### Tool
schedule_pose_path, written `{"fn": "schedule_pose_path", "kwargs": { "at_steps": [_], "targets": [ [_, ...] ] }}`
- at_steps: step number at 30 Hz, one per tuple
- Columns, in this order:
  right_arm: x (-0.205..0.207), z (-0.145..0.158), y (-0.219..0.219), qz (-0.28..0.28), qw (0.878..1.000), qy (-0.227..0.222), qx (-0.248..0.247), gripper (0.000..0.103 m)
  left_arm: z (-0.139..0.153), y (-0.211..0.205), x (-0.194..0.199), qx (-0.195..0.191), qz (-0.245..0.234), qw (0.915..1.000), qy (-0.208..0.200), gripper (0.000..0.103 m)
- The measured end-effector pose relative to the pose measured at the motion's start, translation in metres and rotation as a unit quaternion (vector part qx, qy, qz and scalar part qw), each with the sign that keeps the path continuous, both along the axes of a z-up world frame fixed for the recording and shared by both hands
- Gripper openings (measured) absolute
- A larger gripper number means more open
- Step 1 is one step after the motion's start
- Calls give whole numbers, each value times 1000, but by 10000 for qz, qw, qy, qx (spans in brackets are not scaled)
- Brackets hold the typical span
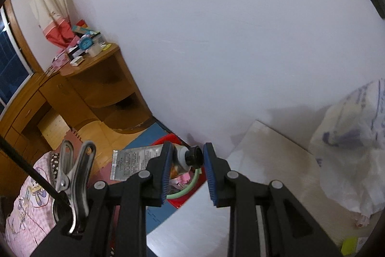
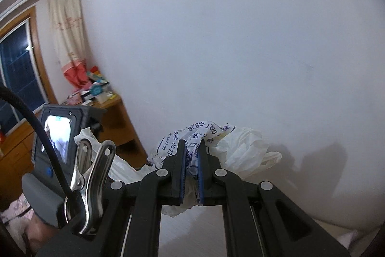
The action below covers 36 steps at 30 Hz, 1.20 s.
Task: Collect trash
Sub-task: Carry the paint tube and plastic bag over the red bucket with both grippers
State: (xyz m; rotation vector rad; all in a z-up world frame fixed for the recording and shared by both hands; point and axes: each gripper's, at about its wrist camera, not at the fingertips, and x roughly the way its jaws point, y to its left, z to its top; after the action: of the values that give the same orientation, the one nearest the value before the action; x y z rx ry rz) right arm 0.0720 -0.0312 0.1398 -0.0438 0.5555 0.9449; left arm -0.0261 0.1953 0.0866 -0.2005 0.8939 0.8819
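Between my left claw (image 1: 188, 159)'s pads I gripped a squeezed tube (image 1: 134, 160) by its black-capped neck, its flat tail jutting left; the print was too small to read. Below it my claw fingers hid part of a red bin (image 1: 179, 196). My right claw (image 2: 191, 168) was clamped on a crumpled plastic bag (image 2: 240, 151).

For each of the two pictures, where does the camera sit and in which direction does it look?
Left wrist: on the left hand-held gripper, looking down past the pinched tube to a red bin; only its fingers show.
Right wrist: on the right hand-held gripper, facing the wall, clamping a plastic bag.
Shared: bag, wooden desk, curtain.
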Motion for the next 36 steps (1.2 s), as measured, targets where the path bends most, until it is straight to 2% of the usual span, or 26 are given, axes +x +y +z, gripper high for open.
{"fn": "schedule_pose_path", "kwargs": {
  "at_steps": [3,5,6,8,9,13,21,27,31,36],
  "targets": [
    [-7,0,14,141,9999,63,-15,9,-2,20,-9,-81,125,9999,6,27],
    [-14,0,45,216,9997,142,-40,9,-6,32,-11,-75,157,9998,64,27],
    [-15,-5,51,228,9996,185,-43,9,-8,39,-11,-96,173,9998,78,27],
    [-20,-22,89,221,9991,340,-88,9,-13,54,-11,-153,203,9996,80,27],
    [-18,-26,86,200,9989,424,-100,9,-14,62,-11,-185,224,9995,73,27],
    [-11,-36,116,119,9973,717,-133,9,-16,88,-11,-272,261,9993,9,27],
    [-8,-46,186,56,9971,660,-363,9,-37,149,-14,-558,302,9980,-1,27],
    [-3,-65,229,156,9954,724,-604,9,-56,191,-19,-1040,308,9941,-82,27],
    [13,-83,261,99,9923,1172,-394,9,-63,218,-25,-1124,308,9931,-132,27],
    [24,-112,294,360,9844,1706,-241,9,-84,248,-37,-1582,204,9868,-294,27]
  ]
}}
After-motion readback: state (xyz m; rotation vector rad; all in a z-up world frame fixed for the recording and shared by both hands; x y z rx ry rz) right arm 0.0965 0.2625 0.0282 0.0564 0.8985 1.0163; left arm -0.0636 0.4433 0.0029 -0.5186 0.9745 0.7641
